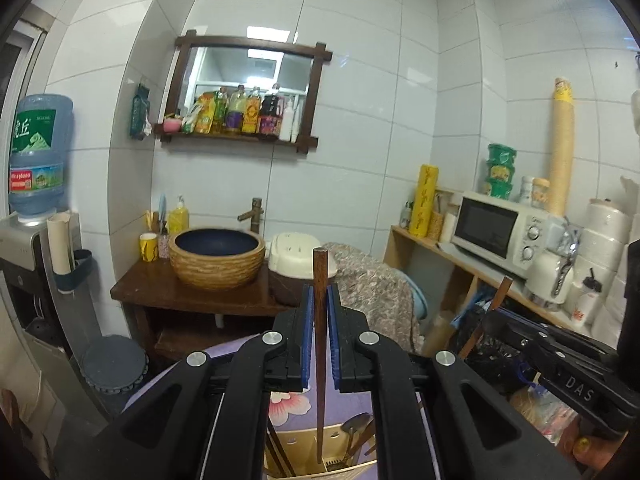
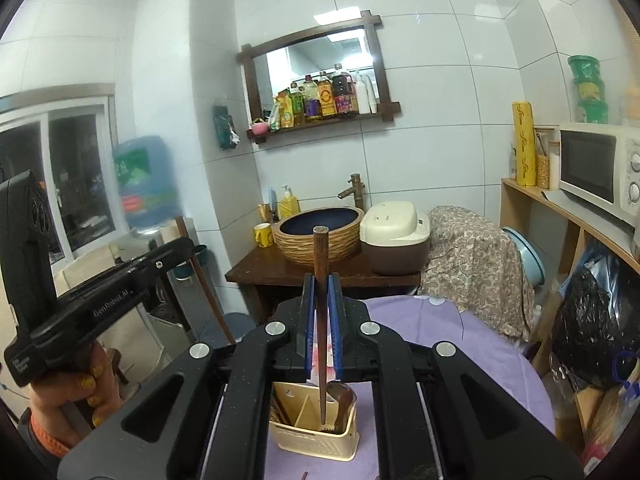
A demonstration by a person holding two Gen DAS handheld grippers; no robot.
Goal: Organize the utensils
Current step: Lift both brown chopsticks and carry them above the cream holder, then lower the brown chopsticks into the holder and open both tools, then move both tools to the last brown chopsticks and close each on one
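- The table (image 2: 480,360), under a lilac flower-print cloth, carries the work; behind it a dark wooden washstand (image 2: 320,276) stands against the tiled wall.
- On the washstand sits a woven-look basin (image 2: 320,236) with a cream-lidded rice cooker (image 2: 394,236) just beside it.
- The cream utensil holder (image 2: 316,420) stands on the table, well in from its far edge. It is divided into compartments: dark sticks lean in the left one, and dark wooden spoon-like utensils (image 2: 342,396) stand in the right one.
- The left gripper (image 1: 319,292) has its blue pads pressed together on a dark brown chopstick (image 1: 319,320). In its own view the chopstick's long axis runs straight up and down, blunt square end up past the fingertips, thin end down over the holder's opening.
- The right gripper (image 2: 320,284) is likewise clamped on a second chopstick (image 2: 321,312), held near upright with a slight tilt, blunt end up, tip pointing down into the holder; whether the tip touches the holder's floor I cannot tell.
- In the right wrist view, a hand (image 2: 76,396) at the lower left grips the left tool's handle.
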